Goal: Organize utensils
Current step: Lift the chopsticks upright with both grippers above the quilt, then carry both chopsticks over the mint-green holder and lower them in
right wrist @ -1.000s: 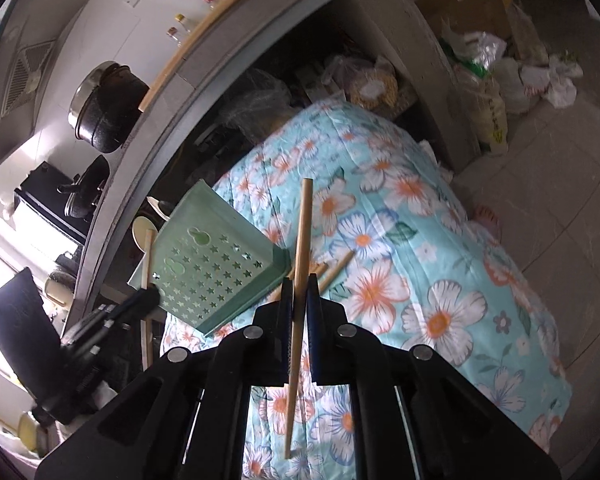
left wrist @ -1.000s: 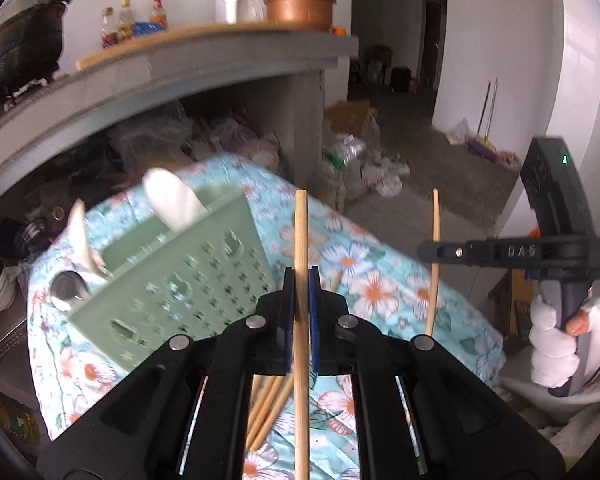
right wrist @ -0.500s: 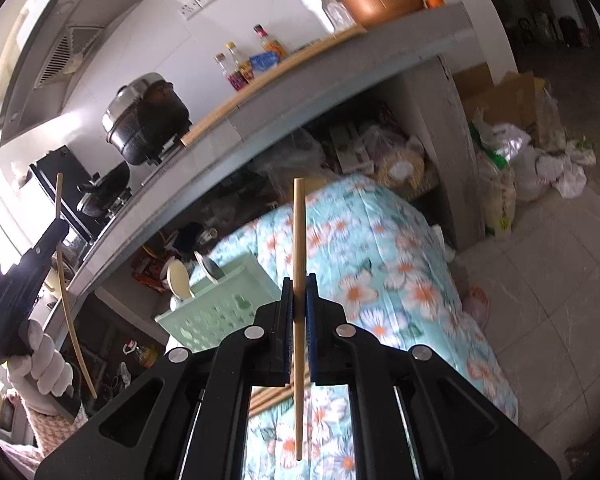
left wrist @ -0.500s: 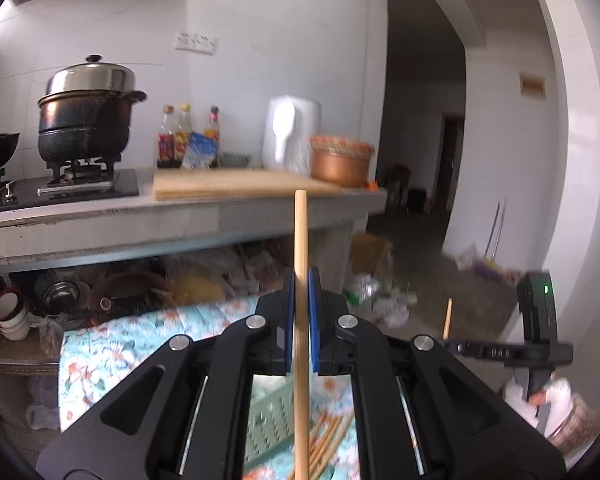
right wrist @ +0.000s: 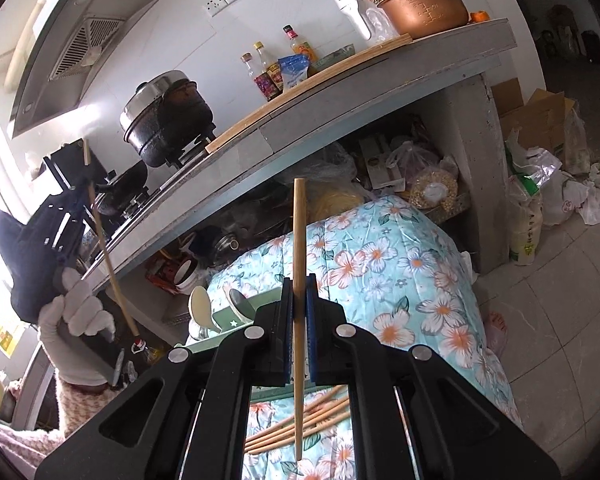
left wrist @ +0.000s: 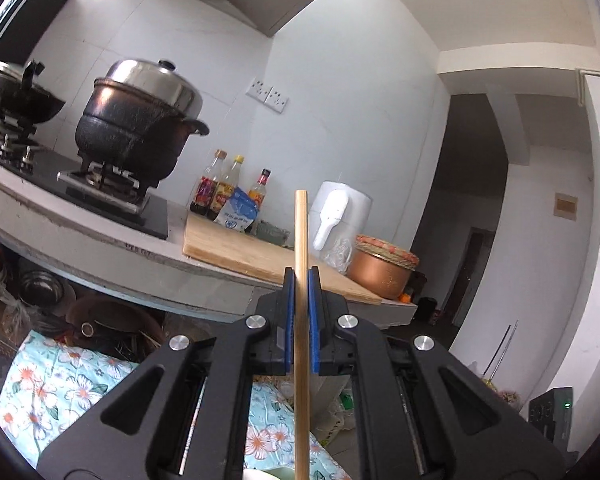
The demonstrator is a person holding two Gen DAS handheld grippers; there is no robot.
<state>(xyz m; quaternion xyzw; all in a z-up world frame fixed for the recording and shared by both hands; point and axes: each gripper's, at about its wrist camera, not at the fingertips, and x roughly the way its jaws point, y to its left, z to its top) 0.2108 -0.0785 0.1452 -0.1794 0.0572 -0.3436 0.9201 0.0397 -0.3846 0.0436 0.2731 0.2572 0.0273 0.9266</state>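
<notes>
Each gripper is clamped on a single wooden chopstick. The left gripper (left wrist: 299,280) pinches its chopstick (left wrist: 301,240) upright between the blue pads and points level at the kitchen counter (left wrist: 100,248). The right gripper (right wrist: 298,286) grips the other chopstick (right wrist: 299,232) the same way, tilted down over the flowered cloth (right wrist: 400,264).

The step in hand looks like carrying — both sticks are lifted clear of the cloth and not yet delivered. The green utensil basket (right wrist: 224,320) sits toward the cloth's far left edge with two spoons (right wrist: 201,304) standing in it; a loose bundle of chopsticks (right wrist: 300,424) lies toward the near edge, below the right gripper.

The next move probably calls for bringing each stick over a basket compartment, keeping it upright, lowering its end inside — and only then loosening the jaws.
</notes>
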